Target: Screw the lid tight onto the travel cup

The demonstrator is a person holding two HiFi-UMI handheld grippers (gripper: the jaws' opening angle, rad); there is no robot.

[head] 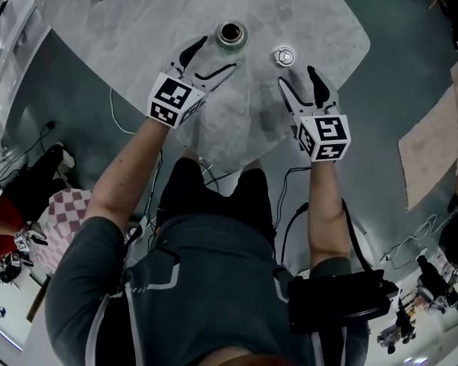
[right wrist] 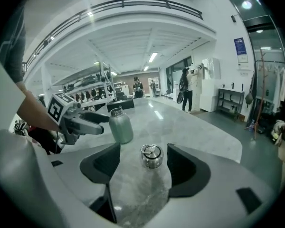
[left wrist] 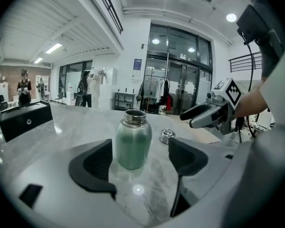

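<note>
Your left gripper [head: 216, 54] is released, jaws wide apart, with the open green cup [left wrist: 132, 139] upright on the table [head: 137, 21] just ahead of them. Your right gripper [head: 296, 76] is released too, and the lid [right wrist: 152, 156] sits untouched before its jaws, near the cup.

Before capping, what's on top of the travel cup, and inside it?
Nothing on top: the travel cup stands uncapped, the lid apart on the table. Its inside is dark; contents cannot be seen.
</note>
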